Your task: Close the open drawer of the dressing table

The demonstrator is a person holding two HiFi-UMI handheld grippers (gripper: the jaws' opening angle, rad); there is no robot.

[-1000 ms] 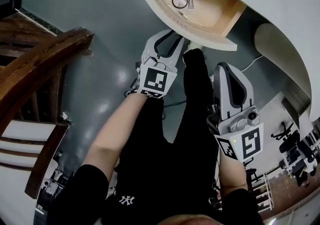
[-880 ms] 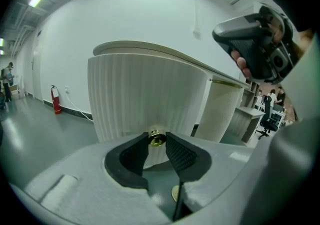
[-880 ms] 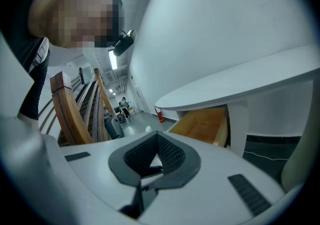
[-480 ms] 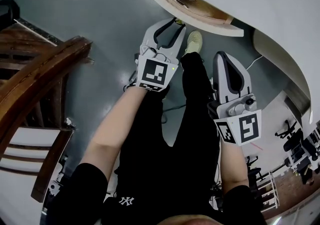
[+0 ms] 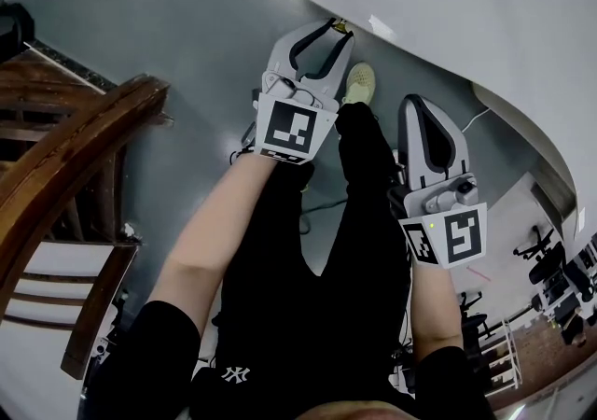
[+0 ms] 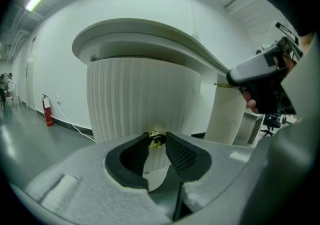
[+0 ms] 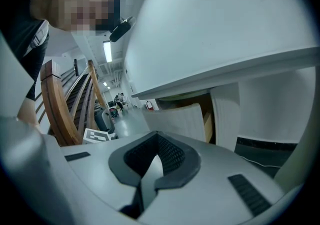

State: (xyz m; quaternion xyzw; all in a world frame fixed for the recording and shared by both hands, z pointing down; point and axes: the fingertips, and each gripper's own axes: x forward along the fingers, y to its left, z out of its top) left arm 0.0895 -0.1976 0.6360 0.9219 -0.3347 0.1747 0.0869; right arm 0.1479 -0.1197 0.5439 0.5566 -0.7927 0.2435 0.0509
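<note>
The white dressing table top (image 5: 448, 7) fills the upper right of the head view and hides the drawer there. In the left gripper view the drawer's ribbed white front (image 6: 140, 94) stands close ahead under the curved top. My left gripper (image 5: 328, 28) (image 6: 157, 136) is shut on the drawer's small brass knob (image 6: 156, 140) (image 5: 341, 26). In the right gripper view the drawer front (image 7: 175, 119) still stands a little out from the table, with a strip of its wooden side (image 7: 206, 114) showing. My right gripper (image 5: 422, 103) (image 7: 156, 136) hangs back to the right, shut and empty.
A dark wooden chair (image 5: 75, 138) stands at the left on the grey floor. The person's black-clad legs and a pale shoe (image 5: 359, 84) are below the grippers. A white cable (image 5: 476, 115) runs under the table. A red fire extinguisher (image 6: 47, 116) stands by the far wall.
The drawer, wide open a second ago with small items visible inside, has slid in under the table top. My left gripper moved forward with it; the right gripper barely moved.
</note>
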